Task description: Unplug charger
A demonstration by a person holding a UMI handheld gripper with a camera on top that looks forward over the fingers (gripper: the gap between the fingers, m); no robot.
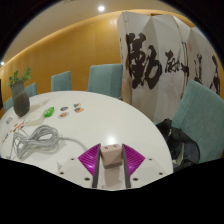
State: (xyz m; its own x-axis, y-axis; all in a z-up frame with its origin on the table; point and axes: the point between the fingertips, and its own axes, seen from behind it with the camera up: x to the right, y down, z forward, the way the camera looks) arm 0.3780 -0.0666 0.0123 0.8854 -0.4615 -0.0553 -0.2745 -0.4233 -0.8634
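My gripper [111,158] is shut on a white charger block [110,153], which sits pressed between the two magenta pads [91,157] above the near edge of a white round table [110,118]. A bundle of grey-white cable [35,141] lies on the table to the left of the fingers. I cannot see a cable joined to the charger or any socket.
Small objects lie further back on the table: a green item [48,113], some small pieces [66,110] and a dark round object [21,103]. Teal chairs [103,78] stand around the table. A dark bag [181,143] lies on the right chair. A white screen with black calligraphy [150,55] stands behind.
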